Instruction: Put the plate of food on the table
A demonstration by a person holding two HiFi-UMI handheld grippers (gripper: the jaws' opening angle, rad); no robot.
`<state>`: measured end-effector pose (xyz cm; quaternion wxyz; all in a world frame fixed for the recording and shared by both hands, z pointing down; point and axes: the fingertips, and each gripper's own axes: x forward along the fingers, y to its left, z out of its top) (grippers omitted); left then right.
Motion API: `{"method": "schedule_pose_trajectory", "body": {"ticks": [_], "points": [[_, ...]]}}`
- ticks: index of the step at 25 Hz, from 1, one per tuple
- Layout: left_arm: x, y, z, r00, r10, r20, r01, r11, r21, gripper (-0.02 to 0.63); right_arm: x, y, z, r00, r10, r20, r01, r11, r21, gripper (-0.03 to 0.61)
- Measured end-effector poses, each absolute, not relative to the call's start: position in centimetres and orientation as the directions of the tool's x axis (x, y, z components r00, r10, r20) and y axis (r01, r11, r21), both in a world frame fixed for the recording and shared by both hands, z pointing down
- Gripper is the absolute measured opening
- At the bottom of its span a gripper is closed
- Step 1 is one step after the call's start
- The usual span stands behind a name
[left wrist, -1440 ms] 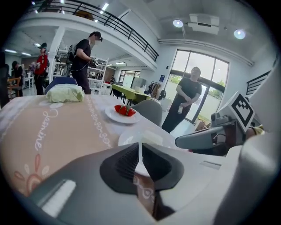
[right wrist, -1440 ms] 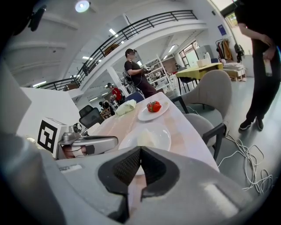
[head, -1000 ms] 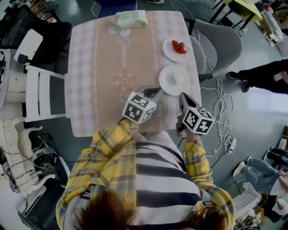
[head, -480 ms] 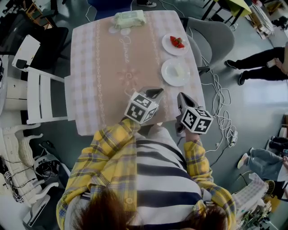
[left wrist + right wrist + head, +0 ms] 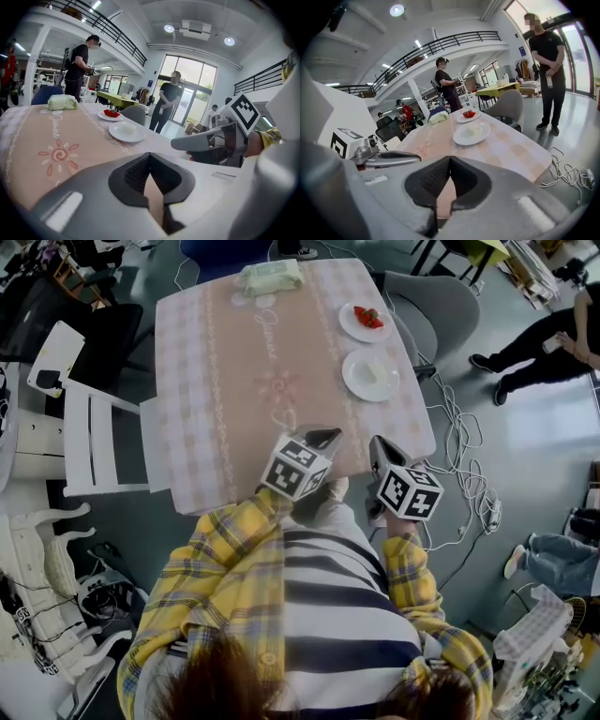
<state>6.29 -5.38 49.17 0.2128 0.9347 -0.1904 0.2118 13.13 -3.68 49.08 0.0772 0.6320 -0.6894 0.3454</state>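
Hovering side by side at the near edge of the surface (image 5: 244, 381), the left tongs (image 5: 322, 438) and the right tongs (image 5: 380, 450) are both closed with nothing between their jaws, each pointing forward and somewhat down. Ahead of the right tongs and well apart from them, a white plate (image 5: 370, 375) with pale food sits on the surface near its right edge, and a strawberry plate (image 5: 364, 322) sits just beyond it. Farthest from both tongs, at the far edge, lies a green pack (image 5: 270, 277), and a grey chair (image 5: 442, 307) stands beside the plates.
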Motion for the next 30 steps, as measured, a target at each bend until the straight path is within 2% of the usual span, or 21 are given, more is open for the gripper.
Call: {"method": "schedule_pose_trajectory", "body": {"ticks": [17, 30], "points": [[2.3, 0.1, 49.1, 0.865, -0.203, 0.459, -0.356, -0.894, 0.274, 0.003, 7.3, 1.9, 48.6, -0.137, -0.844, 0.519, -0.923, -0.082, -0.377, -0.003], [0.2, 0.8, 49.0, 0.867, -0.234, 0.439, -0.384, -0.876, 0.293, 0.003, 5.3, 2.7, 48.3, -0.148, -0.841, 0.520, -0.929, -0.061, -0.364, -0.003]]}}
